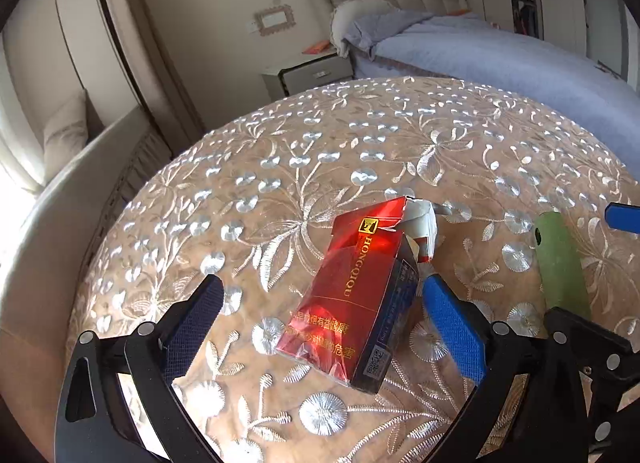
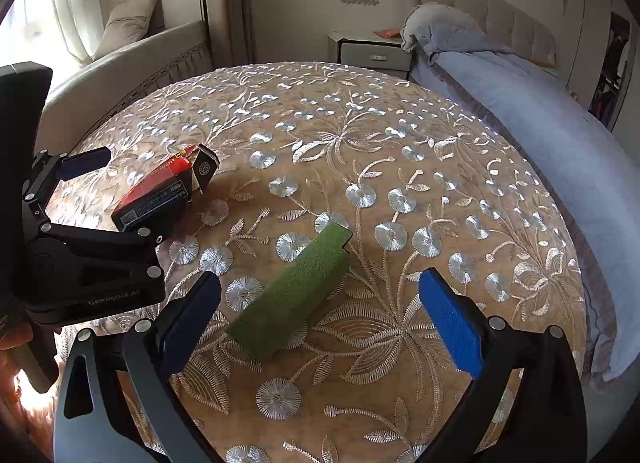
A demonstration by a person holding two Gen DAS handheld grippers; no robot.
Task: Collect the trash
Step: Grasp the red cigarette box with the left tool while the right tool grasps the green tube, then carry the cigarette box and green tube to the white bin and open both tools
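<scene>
A red cigarette pack (image 1: 352, 291) with its lid open lies on the round embroidered table (image 1: 360, 135). My left gripper (image 1: 324, 311) is open, its blue pads on either side of the pack, not touching it. A green flat bar (image 2: 294, 295) lies to the right of the pack. My right gripper (image 2: 320, 315) is open, with the bar's near end between its pads. The pack also shows in the right wrist view (image 2: 160, 191) with the left gripper (image 2: 120, 199) around it. The bar shows in the left wrist view (image 1: 560, 259).
A bed with a blue cover (image 2: 540, 111) stands right of the table. A grey nightstand (image 2: 370, 49) is behind it, and a beige sofa (image 2: 120, 71) with a cushion is at the left by the window.
</scene>
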